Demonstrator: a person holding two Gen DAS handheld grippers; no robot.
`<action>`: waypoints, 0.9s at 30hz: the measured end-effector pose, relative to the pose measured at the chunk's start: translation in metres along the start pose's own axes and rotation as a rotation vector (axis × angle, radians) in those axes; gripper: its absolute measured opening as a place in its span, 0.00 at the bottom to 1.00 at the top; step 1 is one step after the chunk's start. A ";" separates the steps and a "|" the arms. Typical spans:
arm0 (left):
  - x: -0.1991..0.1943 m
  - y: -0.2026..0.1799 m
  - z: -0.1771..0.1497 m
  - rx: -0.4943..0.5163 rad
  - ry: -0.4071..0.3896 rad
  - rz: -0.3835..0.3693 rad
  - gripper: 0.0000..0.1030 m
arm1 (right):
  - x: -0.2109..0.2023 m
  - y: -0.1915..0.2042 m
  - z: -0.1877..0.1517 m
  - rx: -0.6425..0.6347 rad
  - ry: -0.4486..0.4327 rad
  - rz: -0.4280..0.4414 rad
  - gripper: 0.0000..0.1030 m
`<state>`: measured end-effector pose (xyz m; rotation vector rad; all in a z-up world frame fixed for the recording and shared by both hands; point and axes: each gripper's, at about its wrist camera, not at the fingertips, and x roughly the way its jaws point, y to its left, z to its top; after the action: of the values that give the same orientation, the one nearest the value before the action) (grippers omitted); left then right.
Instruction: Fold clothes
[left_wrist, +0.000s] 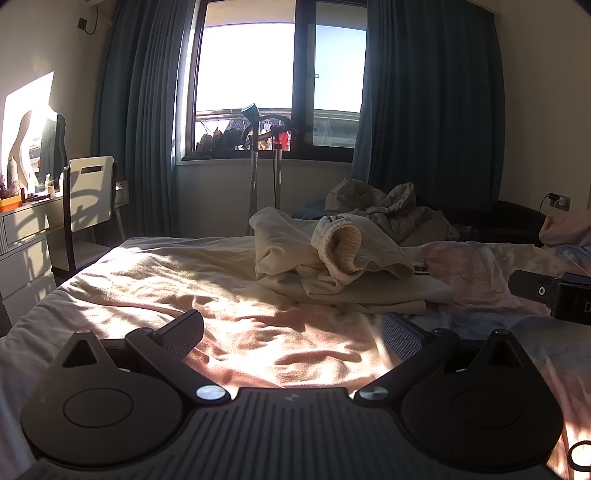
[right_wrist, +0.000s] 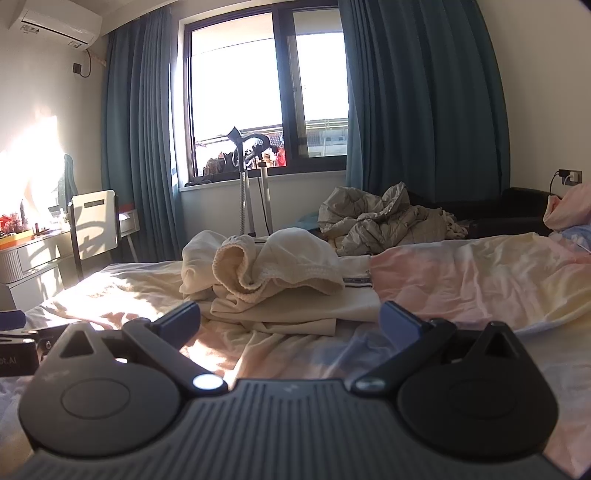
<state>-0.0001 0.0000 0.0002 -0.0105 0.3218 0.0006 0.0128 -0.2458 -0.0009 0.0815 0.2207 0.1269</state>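
A crumpled cream garment (left_wrist: 332, 266) (right_wrist: 273, 280) with a ribbed cuff lies in a heap on the bed (left_wrist: 155, 288) (right_wrist: 480, 280), over flat cream cloth. My left gripper (left_wrist: 291, 328) hovers open above the sunlit sheet, short of the heap, nothing between its fingers. My right gripper (right_wrist: 290, 317) also stands open, level with the heap's near edge and not touching it. The right gripper's body (left_wrist: 550, 295) shows at the right edge of the left wrist view.
A grey quilted jacket (left_wrist: 391, 210) (right_wrist: 384, 221) lies bunched at the bed's far side. A garment steamer stand (left_wrist: 258, 166) (right_wrist: 251, 184) is under the window. A white chair (left_wrist: 92, 192) and dresser (left_wrist: 22, 229) stand left; a dark seat (right_wrist: 517, 214) right.
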 end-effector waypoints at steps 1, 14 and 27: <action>0.000 0.000 0.000 -0.001 -0.002 0.000 1.00 | 0.000 0.000 0.000 0.003 -0.001 0.001 1.00; -0.001 -0.004 -0.002 -0.004 -0.011 -0.009 1.00 | -0.001 -0.003 0.001 0.024 -0.007 0.002 1.00; -0.002 -0.008 -0.002 0.005 -0.012 0.000 1.00 | -0.002 -0.003 0.000 0.033 -0.005 -0.002 1.00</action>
<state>-0.0030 -0.0080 -0.0012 -0.0060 0.3096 0.0001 0.0116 -0.2489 -0.0009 0.1141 0.2178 0.1209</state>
